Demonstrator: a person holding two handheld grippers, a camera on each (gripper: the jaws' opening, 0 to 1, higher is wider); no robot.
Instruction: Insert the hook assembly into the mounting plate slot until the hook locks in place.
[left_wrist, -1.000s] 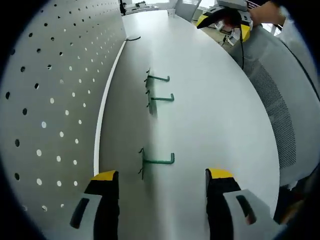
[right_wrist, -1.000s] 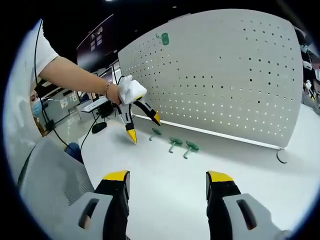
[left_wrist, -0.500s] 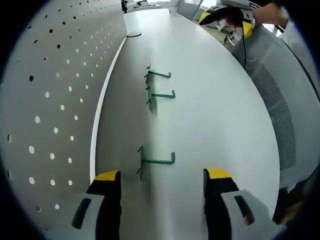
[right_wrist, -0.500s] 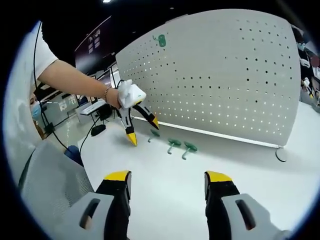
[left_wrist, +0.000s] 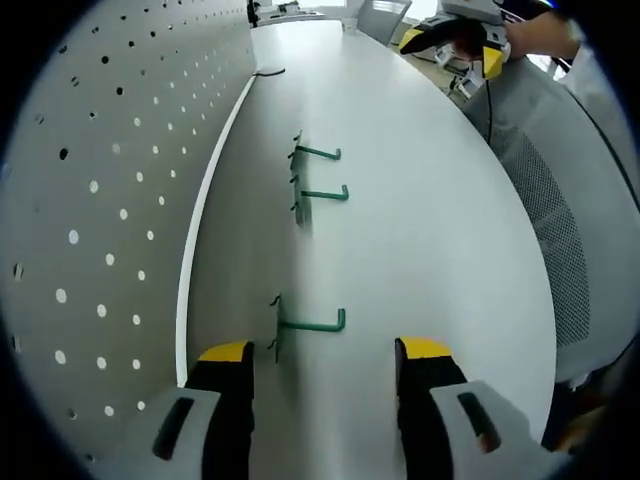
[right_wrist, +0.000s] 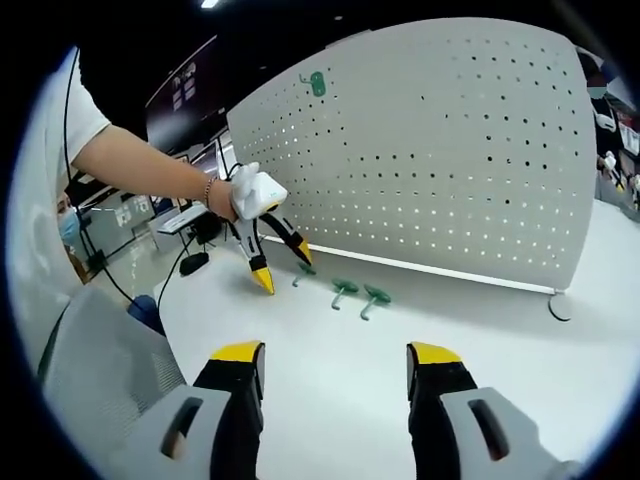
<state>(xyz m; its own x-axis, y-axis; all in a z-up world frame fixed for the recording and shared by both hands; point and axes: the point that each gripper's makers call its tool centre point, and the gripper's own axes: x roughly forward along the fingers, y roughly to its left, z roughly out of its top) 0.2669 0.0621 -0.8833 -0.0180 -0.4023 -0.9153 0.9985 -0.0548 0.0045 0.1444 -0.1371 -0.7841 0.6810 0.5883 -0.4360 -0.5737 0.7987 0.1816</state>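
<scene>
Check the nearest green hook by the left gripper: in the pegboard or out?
Out. The nearest green hook lies on the white table, beside the pegboard, between the open jaws of the left gripper.

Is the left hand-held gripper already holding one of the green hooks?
No, the left hand-held gripper is open, and the nearest green hook lies on the white table.

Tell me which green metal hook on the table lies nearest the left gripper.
The lone green hook just ahead of the left gripper; the other two lie paired farther off.
</scene>
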